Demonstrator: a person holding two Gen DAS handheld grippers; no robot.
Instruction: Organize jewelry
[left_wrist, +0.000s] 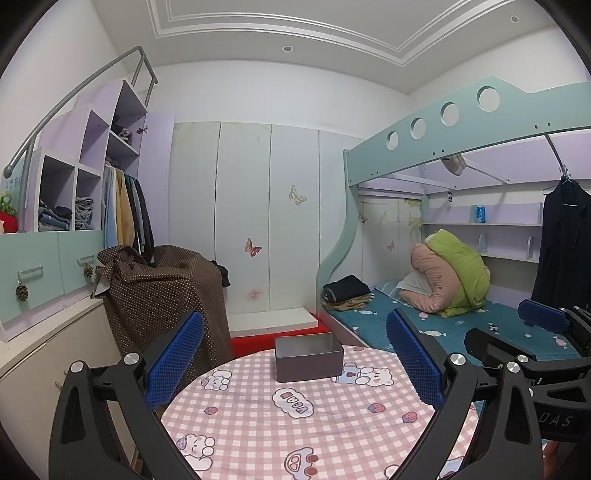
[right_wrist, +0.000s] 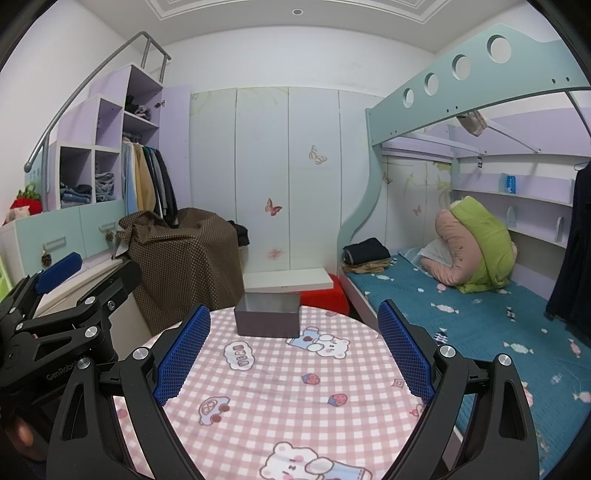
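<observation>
Both tongs, left (left_wrist: 295, 369) and right (right_wrist: 293, 354), hover open and empty; ahead sits the grey box (left_wrist: 308, 356), best approached slowly and squarely.

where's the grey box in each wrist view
Left wrist: the grey box sits centre frame at the table's far edge, between the open blue fingers.
Right wrist: the grey box sits left of centre, same far edge.
Shared landmark: the red stool behind it.

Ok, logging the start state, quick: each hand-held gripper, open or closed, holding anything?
Left hand-held gripper: open, empty.
Right hand-held gripper: open, empty.
</observation>
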